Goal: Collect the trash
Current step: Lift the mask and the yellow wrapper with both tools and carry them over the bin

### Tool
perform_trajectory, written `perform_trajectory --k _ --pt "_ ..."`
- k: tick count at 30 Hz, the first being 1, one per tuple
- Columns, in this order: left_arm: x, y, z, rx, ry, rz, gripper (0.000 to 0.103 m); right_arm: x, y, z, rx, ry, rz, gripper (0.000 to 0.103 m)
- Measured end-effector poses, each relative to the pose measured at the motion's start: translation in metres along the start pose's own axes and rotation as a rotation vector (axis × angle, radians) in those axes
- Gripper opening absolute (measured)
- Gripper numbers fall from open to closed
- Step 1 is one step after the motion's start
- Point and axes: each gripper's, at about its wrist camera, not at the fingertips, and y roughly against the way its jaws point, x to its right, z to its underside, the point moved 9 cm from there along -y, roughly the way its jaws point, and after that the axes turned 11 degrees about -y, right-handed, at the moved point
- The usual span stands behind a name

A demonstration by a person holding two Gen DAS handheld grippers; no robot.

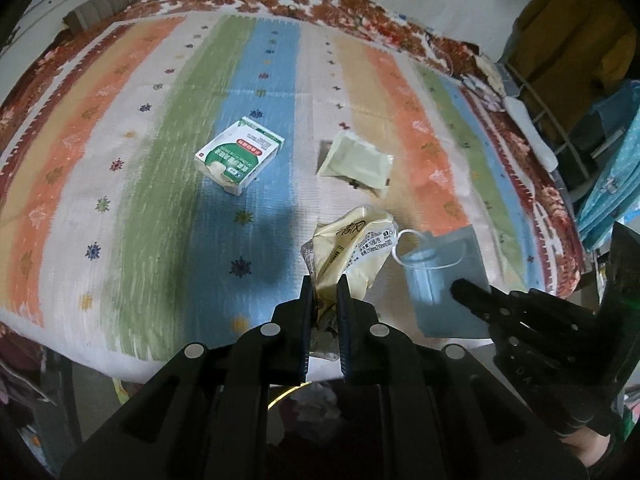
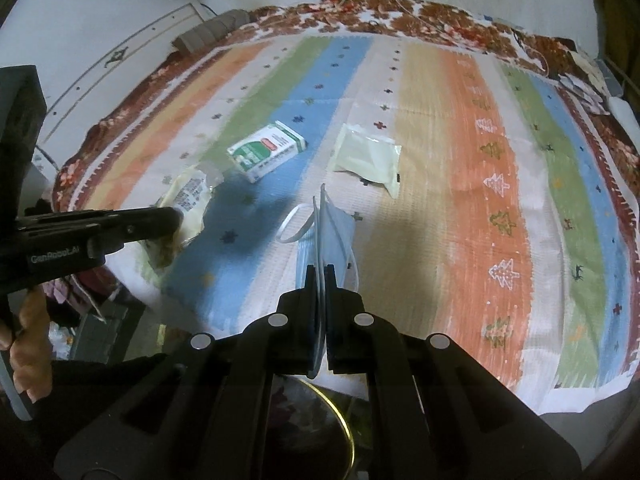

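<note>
My left gripper [image 1: 325, 284] is shut on a crumpled yellow wrapper [image 1: 352, 248], held above the striped bed cover. My right gripper [image 2: 319, 274] is shut on a pale blue face mask [image 2: 334, 236], whose white ear loop [image 2: 292, 230] hangs to the left. In the left wrist view the mask [image 1: 436, 272] hangs from the right gripper [image 1: 460, 288] just right of the wrapper. The right wrist view shows the left gripper [image 2: 172, 216] at the left, with the wrapper [image 2: 188, 200] in it. A green and white box [image 1: 239, 156] [image 2: 267, 149] and a pale flat sachet [image 1: 356, 162] [image 2: 368, 156] lie on the cover.
The striped cover [image 1: 120, 184] lies over a floral blanket [image 1: 360, 4]. A gold-rimmed bin [image 2: 340, 432] with trash in it stands below the bed's near edge. A rack with clothes and blue bags [image 1: 608, 184] stands at the right. A grey cushion [image 1: 104, 6] lies far left.
</note>
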Motion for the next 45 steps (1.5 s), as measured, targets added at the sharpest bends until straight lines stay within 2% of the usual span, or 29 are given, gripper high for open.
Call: perform_trajectory --k 9,23,29,34,45 --pt "0.024 0.032 0.014 0.064 -0.034 0.012 0.010 -0.015 0.045 0.017 0.058 0.041 -0.040 0.003" --pt "0.026 0.066 0.041 0.126 -0.017 0.041 0.010 -0.028 0.089 0.060 0.117 0.067 -0.083 0.003" --pt "0.037 0.079 0.064 0.139 -0.040 0.058 0.010 -0.034 0.095 0.082 0.120 0.099 -0.070 0.003" --pt "0.046 0.089 0.081 0.156 -0.077 0.040 0.010 -0.034 0.096 0.096 0.113 0.101 -0.067 0.003" --pt "0.054 0.096 0.128 0.139 -0.053 0.061 0.010 -0.038 0.099 0.133 0.088 0.119 -0.077 0.003"
